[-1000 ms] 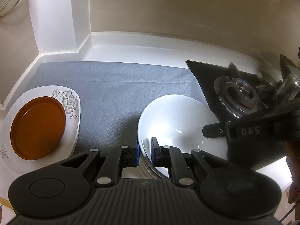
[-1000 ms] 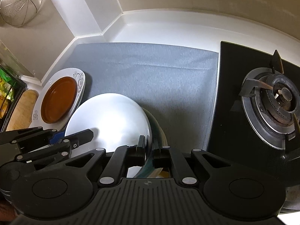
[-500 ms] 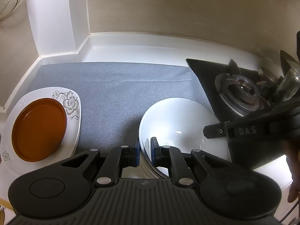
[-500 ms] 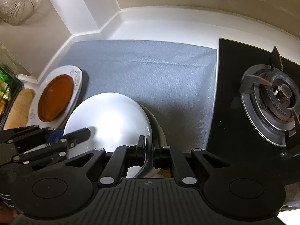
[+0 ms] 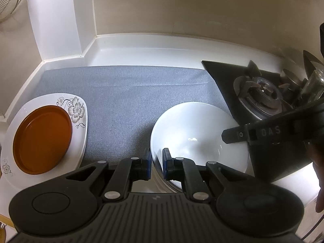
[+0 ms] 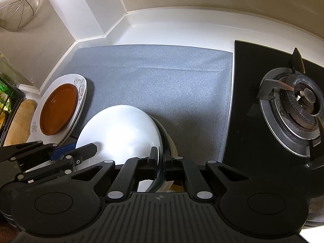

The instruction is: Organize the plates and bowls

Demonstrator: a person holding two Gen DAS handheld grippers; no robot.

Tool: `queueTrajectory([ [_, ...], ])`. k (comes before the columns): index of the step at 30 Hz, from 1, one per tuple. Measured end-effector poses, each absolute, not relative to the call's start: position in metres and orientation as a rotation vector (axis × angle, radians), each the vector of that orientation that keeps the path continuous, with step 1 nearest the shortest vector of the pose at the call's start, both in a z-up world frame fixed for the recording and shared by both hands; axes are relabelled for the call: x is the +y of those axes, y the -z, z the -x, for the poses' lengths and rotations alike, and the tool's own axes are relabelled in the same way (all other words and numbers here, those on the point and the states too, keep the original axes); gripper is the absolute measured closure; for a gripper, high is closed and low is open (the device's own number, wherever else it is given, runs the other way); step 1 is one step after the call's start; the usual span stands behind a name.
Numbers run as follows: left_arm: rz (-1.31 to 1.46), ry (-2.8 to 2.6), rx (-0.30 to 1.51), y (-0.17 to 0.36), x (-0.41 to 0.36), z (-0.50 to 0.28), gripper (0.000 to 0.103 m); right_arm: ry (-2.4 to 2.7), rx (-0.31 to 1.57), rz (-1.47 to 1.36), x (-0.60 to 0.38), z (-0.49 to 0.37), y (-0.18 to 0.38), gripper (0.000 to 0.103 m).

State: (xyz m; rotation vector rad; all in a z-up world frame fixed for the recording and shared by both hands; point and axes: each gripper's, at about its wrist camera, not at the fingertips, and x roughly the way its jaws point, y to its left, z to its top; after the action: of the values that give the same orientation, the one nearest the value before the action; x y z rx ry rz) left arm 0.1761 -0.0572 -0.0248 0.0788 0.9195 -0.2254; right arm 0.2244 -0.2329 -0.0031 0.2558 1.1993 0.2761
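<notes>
Nothing much moved since earlier: left tongs and right tongs stayed clamped on white bowl rim, opposite sides, over grey mat; orange plate beside.

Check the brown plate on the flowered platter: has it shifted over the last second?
No. The brown plate sits at the same spot on the flowered platter, beside the grey mat.

White countertop running along the wall, carrying a grey mat at frame centre. Black gas hob sitting at the right edge of the mat. Floral white plate lying at lower left, partly on the mat, brown plate resting on it.
</notes>
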Motion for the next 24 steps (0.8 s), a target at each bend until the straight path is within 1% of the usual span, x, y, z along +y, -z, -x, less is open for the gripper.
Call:
queueTrajectory([
  [24,-0.102,0.216,0.890,0.0251,-0.0590,-0.1661,0.091,-0.294,1.188,-0.202,-0.2265,-0.2223,-0.0005,0.096],
])
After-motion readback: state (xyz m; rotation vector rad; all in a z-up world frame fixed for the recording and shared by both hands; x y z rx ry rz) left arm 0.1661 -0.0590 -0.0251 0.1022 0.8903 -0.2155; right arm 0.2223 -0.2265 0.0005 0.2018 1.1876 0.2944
